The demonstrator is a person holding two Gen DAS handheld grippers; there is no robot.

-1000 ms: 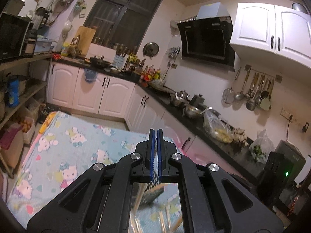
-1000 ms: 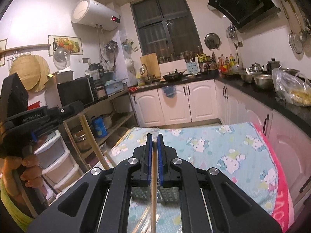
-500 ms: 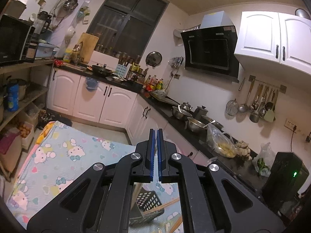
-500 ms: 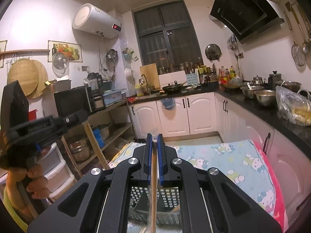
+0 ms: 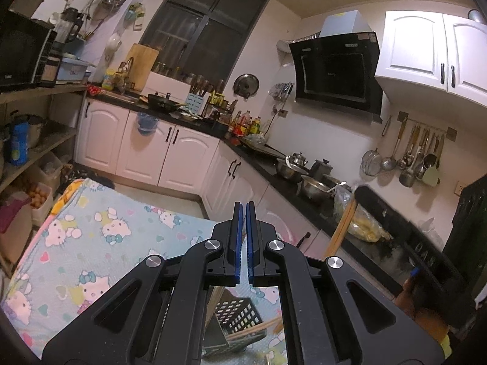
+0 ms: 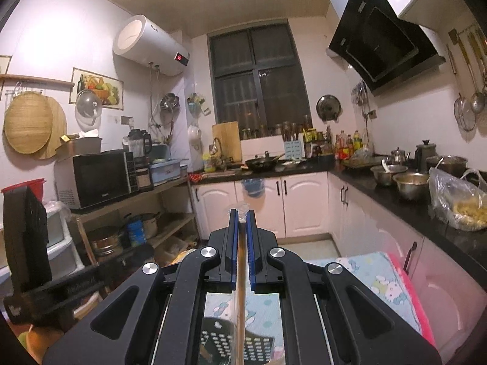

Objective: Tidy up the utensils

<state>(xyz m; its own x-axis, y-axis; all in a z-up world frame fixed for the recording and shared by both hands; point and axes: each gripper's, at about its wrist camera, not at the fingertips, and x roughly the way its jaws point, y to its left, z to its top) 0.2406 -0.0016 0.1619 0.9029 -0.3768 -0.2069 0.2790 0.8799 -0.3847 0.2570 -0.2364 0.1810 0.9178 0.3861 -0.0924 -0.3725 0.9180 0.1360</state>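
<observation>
right claw clamped on a wooden chopstick in clear wrap, raised above the black basket on the worktop's cartoon cloth, probably for dropping in upright. left claw closed and empty, above the same basket, likely waiting.

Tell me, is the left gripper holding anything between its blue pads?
No. The left gripper is shut with nothing between its blue pads; only the patterned cloth shows behind them.

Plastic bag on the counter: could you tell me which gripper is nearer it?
Right. The right gripper is on the side of the plastic bag; the left gripper is beyond it, toward the shelves.
</observation>
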